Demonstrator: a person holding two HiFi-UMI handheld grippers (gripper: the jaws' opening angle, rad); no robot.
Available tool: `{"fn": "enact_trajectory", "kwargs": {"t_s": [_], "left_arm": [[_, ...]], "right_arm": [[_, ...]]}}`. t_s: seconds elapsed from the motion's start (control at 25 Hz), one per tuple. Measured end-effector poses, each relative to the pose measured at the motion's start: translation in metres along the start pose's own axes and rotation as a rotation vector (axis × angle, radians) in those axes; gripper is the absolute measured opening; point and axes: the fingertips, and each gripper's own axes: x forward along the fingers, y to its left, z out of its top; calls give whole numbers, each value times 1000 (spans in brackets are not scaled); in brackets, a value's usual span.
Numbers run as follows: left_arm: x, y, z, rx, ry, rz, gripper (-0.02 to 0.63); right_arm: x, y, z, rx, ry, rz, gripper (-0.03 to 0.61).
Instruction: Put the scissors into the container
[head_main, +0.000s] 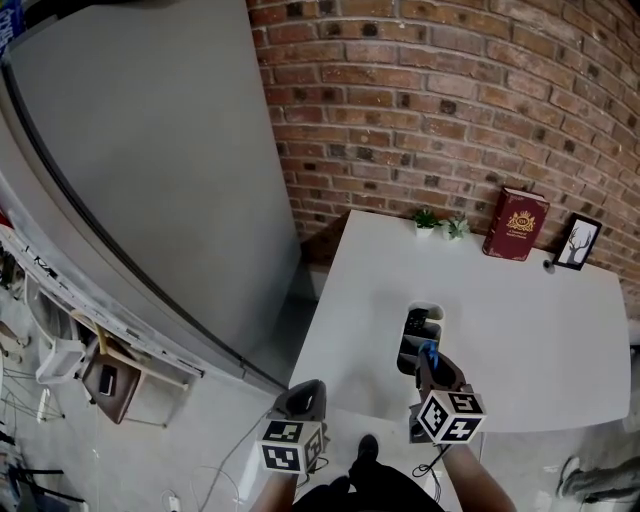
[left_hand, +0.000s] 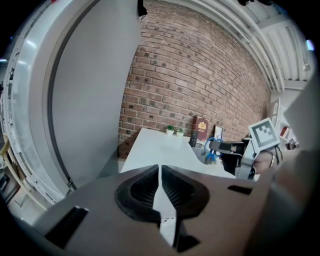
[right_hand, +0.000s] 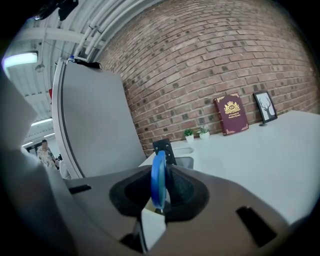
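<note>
The right claw (right_hand: 165, 170) is clamped on the scissors (right_hand: 158, 182). The blue handle loop stands on edge between the pads, so the blades probably point down and can drop in tip first. The claw points at 12 o'clock, tipped a little downward, with the container (right_hand: 186, 162) just ahead of it on the near part of the table (head_main: 520, 340). The scissors are in the air just short of the container's near rim, not yet inside. Holding them thin and upright suits a narrow opening.

The left claw (left_hand: 160, 172) has its pads together with nothing between them. It hangs off the table's near edge, at about 9 o'clock from the right claw and well apart from it. It seems parked there to stay out of the way.

A black remote (right_hand: 163, 149) already stands in the container, at 12 o'clock from the scissors. It looks like the one thing the blades could knock, so the free slot beside it is the better target.

At the far edge, well apart from the container, are two small plants (head_main: 426, 218), a red book (head_main: 515, 224) at 1 o'clock, and a picture frame (head_main: 577, 242) at 2 o'clock, all along the brick wall (head_main: 450, 100). A grey panel (head_main: 150, 150) stands off the table at 10 o'clock. None of these blocks the drop.
</note>
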Motion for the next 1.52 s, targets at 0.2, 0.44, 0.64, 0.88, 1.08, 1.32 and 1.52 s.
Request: {"fn": "enact_trajectory", "kwargs": {"t_s": [0.2,0.44,0.64,0.88,1.08,1.32,1.52], "left_arm": [[2,-1,-3,-1,6,-10,22],[4,0,-4,-1,7,-15,23],[4,1,-2,-6,5,-16,22],[6,1,-6,-8,10,-21,23],[6,-3,-6,-5,14,-33,23],[5,-7,-9,3,26,-48,22],[6,-9,-11,11,25,-59,23]], "right_arm": [[-2,-2,-3,1,2,-9,54],[-4,-3,-4,1,-4,-5,55],[-6,-4,-4,0,3,-9,78],[-11,-12,-7,-7,5,-40,97],[-17,-20,-12,-4,7,-69,104],[-25,-24,-18,12,20,-88,109],[-34,-21,-24,10,19,-89,112]]}}
